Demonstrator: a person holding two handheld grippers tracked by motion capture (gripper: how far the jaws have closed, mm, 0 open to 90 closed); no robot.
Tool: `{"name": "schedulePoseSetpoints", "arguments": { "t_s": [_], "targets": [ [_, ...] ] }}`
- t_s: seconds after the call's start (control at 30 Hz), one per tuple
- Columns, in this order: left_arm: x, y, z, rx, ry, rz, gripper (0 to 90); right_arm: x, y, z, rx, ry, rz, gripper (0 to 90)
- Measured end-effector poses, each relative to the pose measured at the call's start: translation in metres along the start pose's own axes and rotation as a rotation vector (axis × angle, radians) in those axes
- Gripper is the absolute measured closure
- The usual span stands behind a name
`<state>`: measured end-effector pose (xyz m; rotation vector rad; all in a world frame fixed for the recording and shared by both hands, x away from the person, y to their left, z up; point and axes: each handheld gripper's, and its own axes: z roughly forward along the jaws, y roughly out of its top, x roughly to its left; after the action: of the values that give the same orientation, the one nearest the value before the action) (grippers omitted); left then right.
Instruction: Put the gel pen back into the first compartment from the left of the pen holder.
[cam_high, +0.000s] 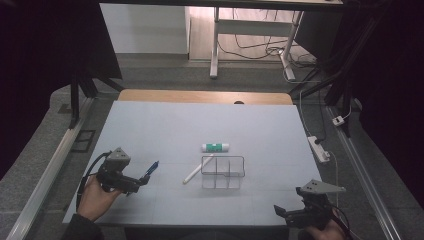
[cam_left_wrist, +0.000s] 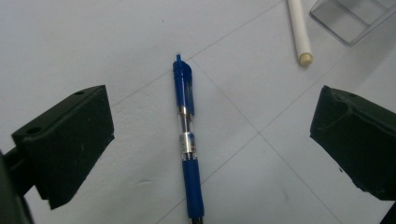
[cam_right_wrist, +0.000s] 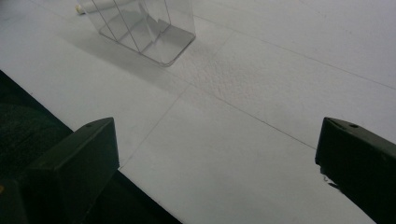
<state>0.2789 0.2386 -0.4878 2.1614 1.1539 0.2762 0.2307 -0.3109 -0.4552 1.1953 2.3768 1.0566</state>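
While blue pen (cam_left_wrist: 187, 140) lies ungrasped near table's (cam_high: 150, 125) left edge, left gripper (cam_left_wrist: 205, 154) straddles it, jaws wide; right gripper (cam_right_wrist: 210, 172) idle, jaws apart; clear organizer (cam_high: 223, 173) unfilled.

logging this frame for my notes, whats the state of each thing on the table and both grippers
blue pen: lying flat on the table, between the open jaws, not gripped
left gripper: open, straddling the pen
right gripper: open, holding nothing, at the table's near edge
clear organizer: upright, compartments look empty
white marker: lying flat beside the organizer
green-labelled tube: lying on its side behind the organizer
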Motion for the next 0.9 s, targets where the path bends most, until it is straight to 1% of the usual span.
{"name": "schedulePoseSetpoints", "arguments": {
  "t_s": [0.17, 0.27, 0.33, 0.53, 0.63, 0.7, 0.77, 0.8, 0.83, 0.9],
  "targets": [
    [0.001, -0.001, 0.012, 0.084, 0.022, 0.02, 0.0, 0.0, 0.0, 0.0, 0.002, 0.0, -0.002, 0.0],
    [0.003, -0.002, 0.019, 0.125, 0.036, 0.025, 0.0, 0.0, 0.0, 0.0, 0.004, 0.0, -0.004, 0.0],
    [0.004, -0.002, 0.023, 0.15, 0.035, 0.017, 0.0, 0.0, 0.0, 0.0, 0.005, 0.0, -0.004, 0.0],
    [0.009, -0.004, 0.033, 0.22, 0.034, -0.028, 0.0, 0.0, 0.0, 0.0, 0.008, -0.002, -0.005, 0.0],
    [0.01, -0.004, 0.035, 0.246, 0.046, -0.039, 0.6, 0.001, 0.0, 0.001, 0.009, -0.003, -0.007, 0.0],
    [0.009, -0.005, 0.038, 0.271, 0.061, -0.043, 2.1, 0.001, 0.0, 0.001, 0.009, -0.003, -0.006, 0.0],
    [0.009, -0.006, 0.04, 0.303, 0.083, -0.036, 5.3, 0.0, 0.0, 0.001, 0.009, -0.003, -0.005, 0.0],
    [0.008, -0.006, 0.041, 0.319, 0.089, -0.035, 7.7, 0.001, 0.0, 0.001, 0.009, -0.003, -0.006, 0.0],
    [0.008, -0.006, 0.042, 0.33, 0.09, -0.035, 12.7, 0.0, 0.0, 0.001, 0.009, -0.003, -0.007, 0.0],
    [0.007, -0.006, 0.039, 0.332, 0.1, -0.032, 19.4, 0.0, 0.0, 0.001, 0.009, -0.003, -0.008, 0.0]
  ]
}}
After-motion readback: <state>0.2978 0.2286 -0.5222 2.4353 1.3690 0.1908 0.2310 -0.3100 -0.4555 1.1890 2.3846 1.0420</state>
